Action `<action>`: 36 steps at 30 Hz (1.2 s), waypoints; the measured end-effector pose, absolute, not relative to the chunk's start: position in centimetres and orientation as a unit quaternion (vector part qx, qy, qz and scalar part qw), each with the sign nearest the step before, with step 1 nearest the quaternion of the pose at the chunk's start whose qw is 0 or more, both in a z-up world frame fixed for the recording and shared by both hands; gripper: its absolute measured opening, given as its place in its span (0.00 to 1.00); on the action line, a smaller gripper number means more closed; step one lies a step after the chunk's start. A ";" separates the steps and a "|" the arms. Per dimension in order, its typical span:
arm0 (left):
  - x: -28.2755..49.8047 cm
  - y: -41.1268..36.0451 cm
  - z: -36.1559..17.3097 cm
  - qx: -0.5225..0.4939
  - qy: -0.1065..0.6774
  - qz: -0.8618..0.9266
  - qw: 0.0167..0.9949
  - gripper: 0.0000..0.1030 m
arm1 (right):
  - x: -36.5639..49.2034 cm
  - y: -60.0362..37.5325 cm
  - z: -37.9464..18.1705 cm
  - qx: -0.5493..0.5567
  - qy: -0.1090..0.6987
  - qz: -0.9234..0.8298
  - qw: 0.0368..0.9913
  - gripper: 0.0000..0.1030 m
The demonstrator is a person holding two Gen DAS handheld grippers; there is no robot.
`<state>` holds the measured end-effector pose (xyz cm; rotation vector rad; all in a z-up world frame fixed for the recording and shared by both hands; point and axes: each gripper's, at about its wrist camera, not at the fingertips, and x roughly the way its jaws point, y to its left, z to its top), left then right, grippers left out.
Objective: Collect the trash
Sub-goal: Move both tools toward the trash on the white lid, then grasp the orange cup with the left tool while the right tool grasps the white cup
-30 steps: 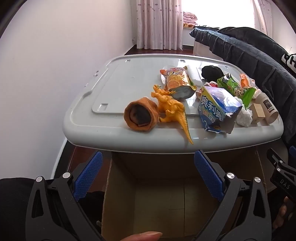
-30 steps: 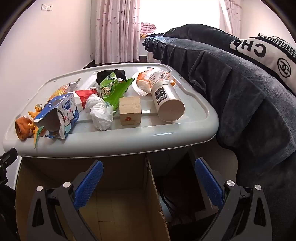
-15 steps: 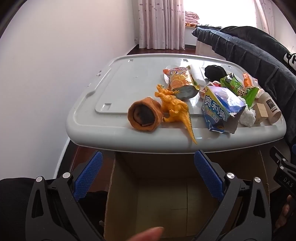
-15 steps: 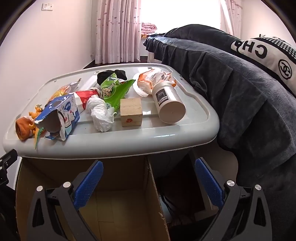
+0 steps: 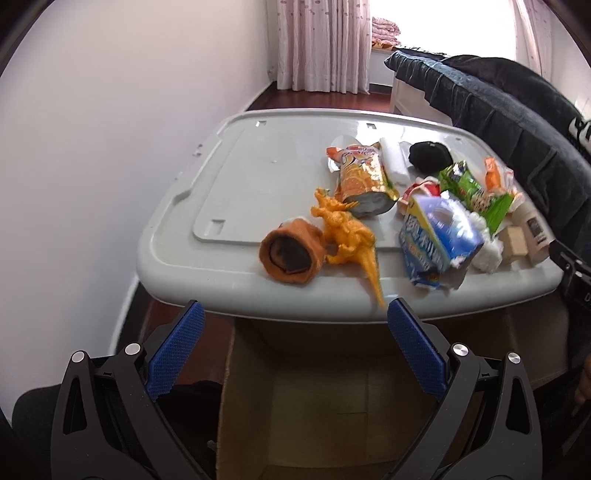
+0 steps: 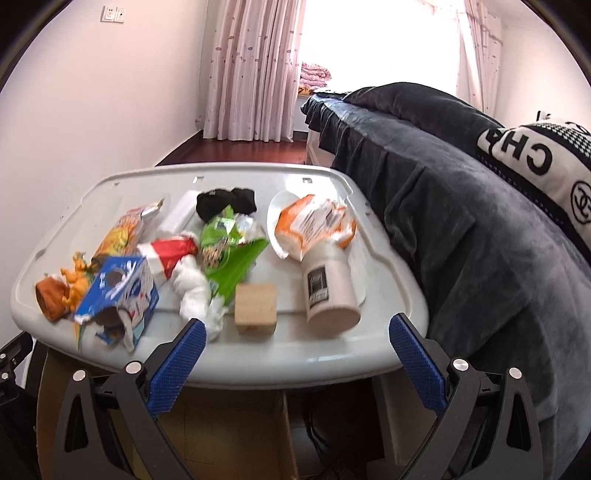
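Home bedroom: bed (image 6: pixel 461 192), pink curtains (image 6: pixel 255 70).

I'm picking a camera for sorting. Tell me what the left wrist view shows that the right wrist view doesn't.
Only the left wrist view: the open mouth of the brown roll and the toy dinosaur's whole tail.

Only the right wrist view: the wall socket, the lettered pillow and the paper cup's full side.

Both: the grey lid, the blue carton, the cardboard box below, each view's own open claw.
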<state>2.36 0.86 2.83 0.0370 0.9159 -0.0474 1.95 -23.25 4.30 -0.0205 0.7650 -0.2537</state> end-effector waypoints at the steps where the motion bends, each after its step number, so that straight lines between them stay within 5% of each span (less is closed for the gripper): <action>1: 2.7 1.0 3.1 0.010 0.445 -0.026 0.895 0.94 | 2.3 -23.5 4.6 -0.009 0.372 -0.122 0.920 0.95; 13: 6.8 -0.2 4.5 0.078 0.421 -0.018 0.904 0.94 | 6.8 -27.4 3.5 0.028 0.399 -0.143 0.905 0.95; 36: 8.8 0.6 2.3 0.006 0.451 -0.031 0.892 0.94 | 8.4 -29.5 0.6 0.064 0.442 -0.170 0.878 0.95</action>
